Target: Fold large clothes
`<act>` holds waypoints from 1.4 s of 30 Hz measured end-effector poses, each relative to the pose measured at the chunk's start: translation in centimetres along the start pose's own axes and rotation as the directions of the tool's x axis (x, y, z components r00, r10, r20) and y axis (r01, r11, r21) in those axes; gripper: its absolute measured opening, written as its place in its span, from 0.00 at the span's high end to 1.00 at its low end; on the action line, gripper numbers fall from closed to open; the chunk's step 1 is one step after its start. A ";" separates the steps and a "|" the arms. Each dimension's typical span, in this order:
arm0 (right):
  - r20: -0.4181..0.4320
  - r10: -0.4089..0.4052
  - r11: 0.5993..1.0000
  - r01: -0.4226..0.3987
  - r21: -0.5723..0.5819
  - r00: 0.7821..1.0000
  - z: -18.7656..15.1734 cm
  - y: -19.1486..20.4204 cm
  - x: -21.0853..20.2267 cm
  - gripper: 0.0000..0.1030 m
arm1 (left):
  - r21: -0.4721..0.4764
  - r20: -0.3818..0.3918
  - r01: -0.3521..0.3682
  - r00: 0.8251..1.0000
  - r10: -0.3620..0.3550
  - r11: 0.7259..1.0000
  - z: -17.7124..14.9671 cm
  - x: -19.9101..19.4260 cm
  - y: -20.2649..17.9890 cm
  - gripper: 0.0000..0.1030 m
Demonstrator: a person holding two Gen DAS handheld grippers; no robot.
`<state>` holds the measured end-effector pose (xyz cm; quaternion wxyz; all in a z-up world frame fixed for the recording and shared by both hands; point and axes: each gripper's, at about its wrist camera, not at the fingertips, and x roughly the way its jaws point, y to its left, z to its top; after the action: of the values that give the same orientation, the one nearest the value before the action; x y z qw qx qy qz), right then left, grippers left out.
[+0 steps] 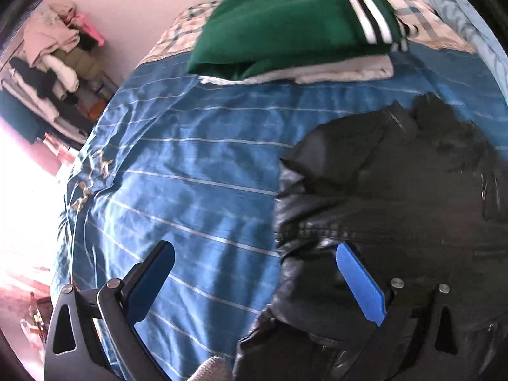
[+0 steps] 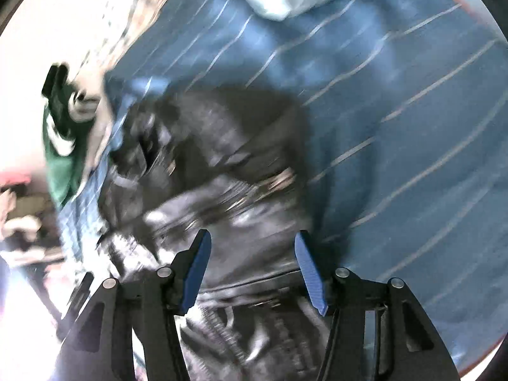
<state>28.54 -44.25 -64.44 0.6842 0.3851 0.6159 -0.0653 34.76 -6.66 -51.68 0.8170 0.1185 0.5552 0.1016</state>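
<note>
One black jacket [image 1: 397, 197] lies rumpled on a bed covered by a blue striped bedspread [image 1: 177, 165], at the right of the left wrist view, its shiny folds bunched and a zip pocket showing near the frame's edge. Beyond it, toward the head of the bed, one folded green garment [image 1: 285, 28] with white and black stripes sits on top of one folded white garment [image 1: 346, 70], the pair making a single small stack well apart from the jacket. A checked pillow [image 1: 422, 22] rests behind the stack.

The left gripper [image 1: 254, 270] hangs above the bed with its jaws spread wide and nothing between them; one blue-padded finger sits over bare bedspread, the other over the jacket's near edge, though whether it touches the fabric cannot be told.

The right gripper [image 2: 252, 254] is also open, at a moderate gap, pointed at the same black jacket [image 2: 216, 158], which fills the middle of a badly blurred frame. Its fingers appear to straddle a fold of the jacket without closing on it. The green garment [image 2: 62, 162] shows at the left edge of that view.

A heap of mixed clothes [image 1: 54, 73] is piled against the pink wall beside the bed.
</note>
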 end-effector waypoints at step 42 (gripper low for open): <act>-0.152 -0.098 0.994 0.090 -0.059 0.983 -3.3 -7.1 -0.9 0.13 | 0.089 -0.060 -0.360 0.929 0.366 0.928 -9.4 -4.1 -5.9 0.00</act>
<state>21.70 -47.55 -66.65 0.6402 0.3417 0.6861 -0.0516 24.68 -12.74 -53.20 0.7572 0.2465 0.5577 0.2342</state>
